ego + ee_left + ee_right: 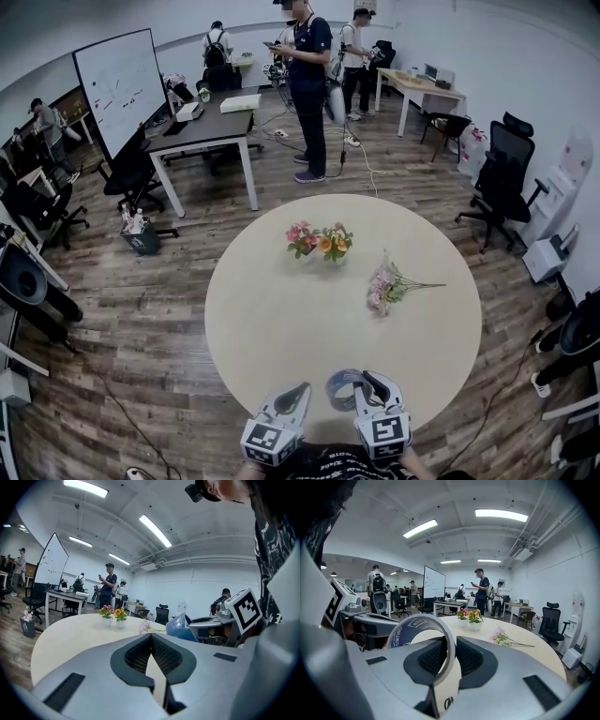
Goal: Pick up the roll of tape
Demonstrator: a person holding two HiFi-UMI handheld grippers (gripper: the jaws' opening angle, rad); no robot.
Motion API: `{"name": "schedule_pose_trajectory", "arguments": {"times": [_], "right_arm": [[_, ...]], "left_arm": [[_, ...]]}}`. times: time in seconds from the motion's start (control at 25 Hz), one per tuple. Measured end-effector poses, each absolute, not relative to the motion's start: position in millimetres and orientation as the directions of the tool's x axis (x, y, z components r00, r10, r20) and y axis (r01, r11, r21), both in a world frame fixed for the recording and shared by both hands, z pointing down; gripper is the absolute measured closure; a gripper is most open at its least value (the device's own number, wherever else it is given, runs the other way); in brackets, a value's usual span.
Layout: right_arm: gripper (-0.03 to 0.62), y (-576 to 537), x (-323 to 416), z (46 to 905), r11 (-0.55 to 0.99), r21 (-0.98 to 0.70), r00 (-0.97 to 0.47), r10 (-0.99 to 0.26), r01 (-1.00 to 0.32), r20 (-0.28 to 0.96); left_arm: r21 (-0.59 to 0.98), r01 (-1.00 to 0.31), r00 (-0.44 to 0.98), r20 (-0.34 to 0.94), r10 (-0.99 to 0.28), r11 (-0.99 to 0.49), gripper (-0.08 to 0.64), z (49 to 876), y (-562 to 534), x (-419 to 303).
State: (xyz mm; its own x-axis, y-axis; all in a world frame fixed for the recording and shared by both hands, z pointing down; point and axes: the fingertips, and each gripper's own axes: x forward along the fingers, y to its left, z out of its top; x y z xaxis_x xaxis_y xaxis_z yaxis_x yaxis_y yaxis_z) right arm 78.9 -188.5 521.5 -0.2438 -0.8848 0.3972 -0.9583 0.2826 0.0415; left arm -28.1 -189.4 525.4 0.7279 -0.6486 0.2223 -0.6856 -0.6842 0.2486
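The roll of tape (410, 632), a thin ring with a blue printed inner face, stands upright with its rim pinched between the pads of my right gripper (451, 651). In the head view the roll (339, 389) is lifted at the near edge of the round table (281, 319), and the right gripper (361, 380) is shut on it. My left gripper (298, 392) hangs just left of the roll, jaws shut together with nothing between them. In the left gripper view the pads meet at the tips of the left gripper (151, 637), and the bluish tape (180, 626) shows to the right.
Two small pots of flowers (319, 241) stand mid-table and a loose pink bouquet (389, 281) lies to their right. Beyond the table stand a person (307, 84), a desk (211, 131), a whiteboard (122, 89) and office chairs (502, 183).
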Motion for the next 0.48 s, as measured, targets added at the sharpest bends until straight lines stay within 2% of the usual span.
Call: {"name": "schedule_pose_trajectory", "arguments": {"times": [0.48], "right_arm": [[0.526, -196.4, 82.6, 529.1, 0.263, 0.04, -0.226, -0.889, -0.964, 0.398]], "left_arm": [[0.209, -0.701, 0.712, 0.238, -0.66, -0.682, 0.539, 537.3, -200.0, -34.3]]}}
